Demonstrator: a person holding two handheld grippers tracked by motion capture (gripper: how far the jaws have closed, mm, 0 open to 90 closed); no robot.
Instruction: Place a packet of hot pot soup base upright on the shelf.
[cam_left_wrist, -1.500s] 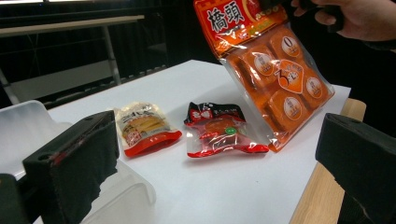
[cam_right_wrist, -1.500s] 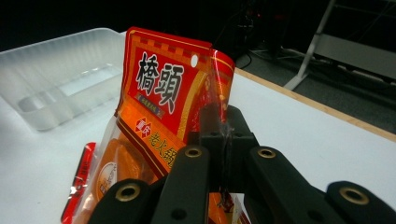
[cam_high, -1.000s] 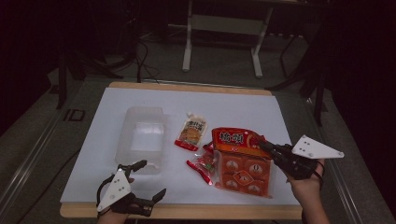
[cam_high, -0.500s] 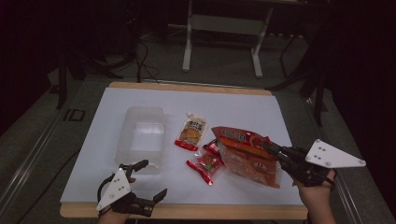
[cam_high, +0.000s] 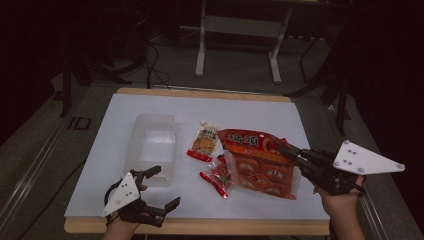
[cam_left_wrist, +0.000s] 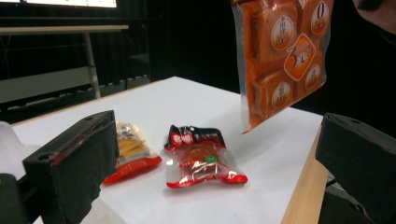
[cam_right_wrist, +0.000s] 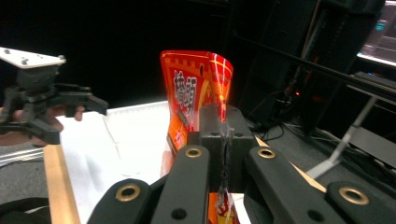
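The right gripper (cam_high: 286, 149) pinches the edge of a big orange snack bag (cam_high: 257, 162) near the right edge of the desk (cam_high: 115, 125). From the high view the bag looks like it lies flat. The left gripper view tells more: the bag (cam_left_wrist: 282, 58) hangs in the air above the desk, with its bottom corner off the white top. The right gripper view shows the jaws pressed together on the thin edge of the bag (cam_right_wrist: 194, 100), and the bag stands up tall in front of them.

The left gripper (cam_high: 162, 187) sits near the front left corner of the desk with its jaws spread wide and nothing between them. In its own view you can see a small red packet (cam_left_wrist: 201, 156) and a yellow pouch (cam_left_wrist: 130, 151) lying side by side on the desk. The high view shows a clear plastic box (cam_high: 152, 147) on the left side of the desk, just beyond the left gripper.
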